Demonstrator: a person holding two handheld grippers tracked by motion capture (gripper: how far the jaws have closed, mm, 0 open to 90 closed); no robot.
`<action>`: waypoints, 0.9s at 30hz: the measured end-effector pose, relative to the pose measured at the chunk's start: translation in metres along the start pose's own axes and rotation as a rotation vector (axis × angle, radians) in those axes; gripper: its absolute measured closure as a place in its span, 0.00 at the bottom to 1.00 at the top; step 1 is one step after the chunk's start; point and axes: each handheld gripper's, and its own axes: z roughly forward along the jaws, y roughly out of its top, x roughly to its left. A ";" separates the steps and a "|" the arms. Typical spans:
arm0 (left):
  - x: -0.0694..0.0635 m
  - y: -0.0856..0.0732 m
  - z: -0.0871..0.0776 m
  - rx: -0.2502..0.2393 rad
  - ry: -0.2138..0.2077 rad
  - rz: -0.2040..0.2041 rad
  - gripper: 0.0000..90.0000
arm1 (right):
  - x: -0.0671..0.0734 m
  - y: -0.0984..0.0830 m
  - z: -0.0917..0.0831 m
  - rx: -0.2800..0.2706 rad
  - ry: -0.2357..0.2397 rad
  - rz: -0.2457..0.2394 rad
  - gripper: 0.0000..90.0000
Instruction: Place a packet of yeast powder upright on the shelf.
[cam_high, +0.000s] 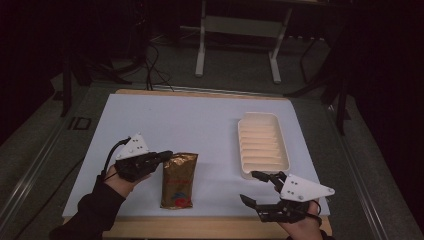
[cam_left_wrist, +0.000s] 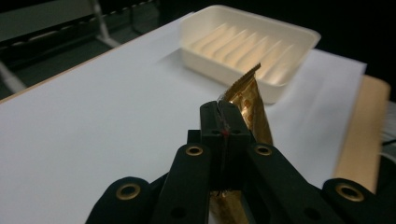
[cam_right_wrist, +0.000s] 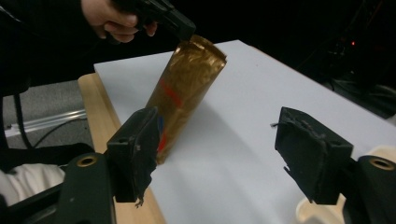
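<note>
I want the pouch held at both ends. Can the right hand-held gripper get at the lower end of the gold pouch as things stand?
Probably yes. The right hand-held gripper is open, with bare table between it and the gold pouch. The left hand-held gripper pinches only the far top edge, leaving the lower end free.

No legible text, brand or number anywhere. Gold pouch, lower centre of high view: red and blue print near bottom end, too blurred to read. Red streaks in right gripper view, unreadable.
</note>
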 end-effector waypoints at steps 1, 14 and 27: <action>-0.002 0.001 -0.001 -0.002 0.001 0.007 1.00 | -0.001 0.003 0.003 0.005 0.017 -0.007 0.34; -0.021 0.006 -0.004 -0.022 -0.079 0.051 1.00 | -0.013 0.033 0.061 0.054 0.154 -0.115 0.39; -0.033 0.009 -0.007 -0.025 -0.131 0.066 1.00 | -0.021 0.047 0.112 0.202 0.265 -0.128 0.44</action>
